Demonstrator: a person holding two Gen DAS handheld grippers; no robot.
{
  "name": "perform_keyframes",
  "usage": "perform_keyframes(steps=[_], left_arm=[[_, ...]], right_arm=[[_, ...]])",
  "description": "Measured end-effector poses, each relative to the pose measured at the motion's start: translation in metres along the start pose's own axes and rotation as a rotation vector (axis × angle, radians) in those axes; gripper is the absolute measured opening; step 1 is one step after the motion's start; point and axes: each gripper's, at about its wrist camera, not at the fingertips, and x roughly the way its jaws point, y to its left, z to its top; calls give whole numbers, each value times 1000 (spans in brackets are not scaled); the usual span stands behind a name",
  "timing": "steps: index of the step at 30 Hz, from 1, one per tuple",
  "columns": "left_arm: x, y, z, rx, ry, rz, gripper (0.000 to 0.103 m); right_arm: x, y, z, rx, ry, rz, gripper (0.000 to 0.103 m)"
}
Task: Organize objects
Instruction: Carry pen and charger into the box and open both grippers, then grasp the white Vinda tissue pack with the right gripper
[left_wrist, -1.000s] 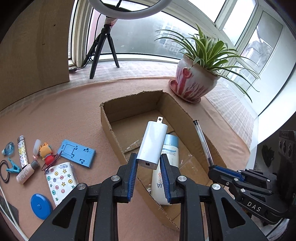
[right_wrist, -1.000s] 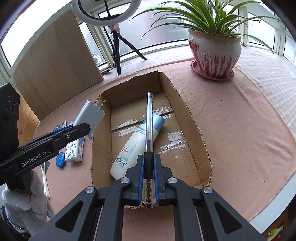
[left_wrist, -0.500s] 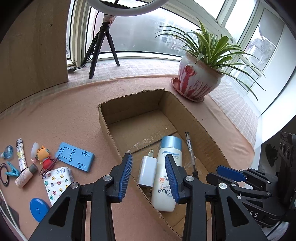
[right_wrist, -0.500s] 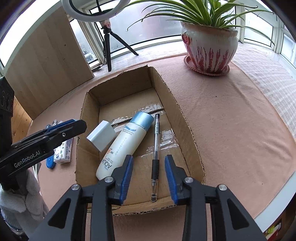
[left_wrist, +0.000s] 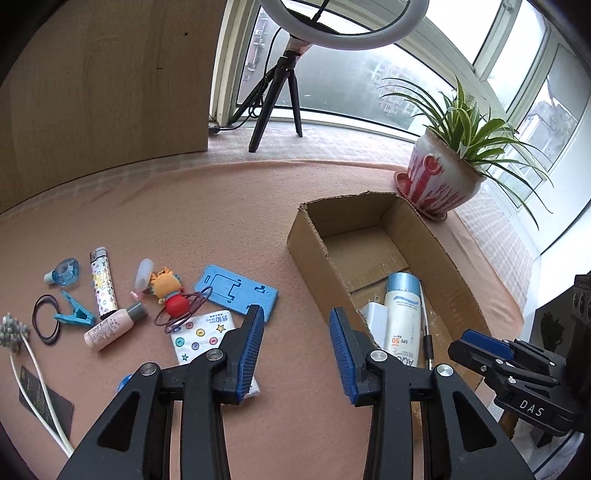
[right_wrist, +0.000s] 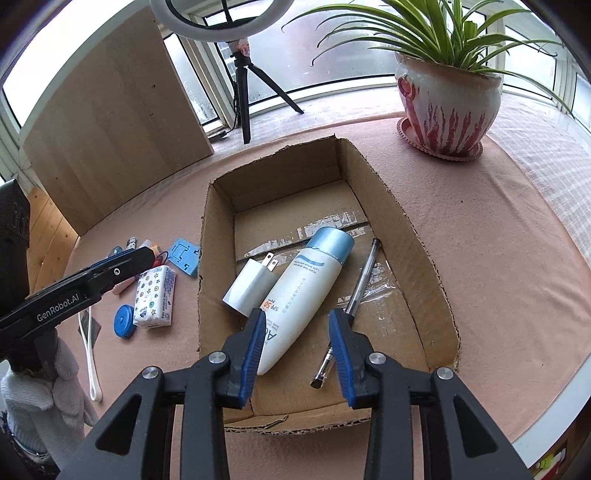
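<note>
An open cardboard box holds a white sunscreen bottle, a white charger and a clear pen. My right gripper hangs open above the box's near end, over the bottle's base and touching nothing. My left gripper is open and empty over the pink cloth, between the box and a star-printed tissue pack. Left of it lie a blue phone stand, a small doll, a pink bottle, a lighter and a blue clip.
A potted spider plant stands beyond the box at the far right. A ring light tripod and a wooden board stand at the back. A white cable and black hair ties lie far left. A gloved hand holds the left gripper.
The left gripper let go of the charger into the box, then swung left toward the loose items. The right gripper opened and the pen dropped into the box beside the bottle.
</note>
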Motion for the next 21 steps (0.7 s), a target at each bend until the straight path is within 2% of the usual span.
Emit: perform_keyframes(steps=[13,21], left_arm=[[-20,111,-31,-142,50,89,40],[-16,139,-52,-173,93,83,40]], right_arm=[[12,62,-3,-82,29,96,32],[28,102,-6,-138,73,144,32]])
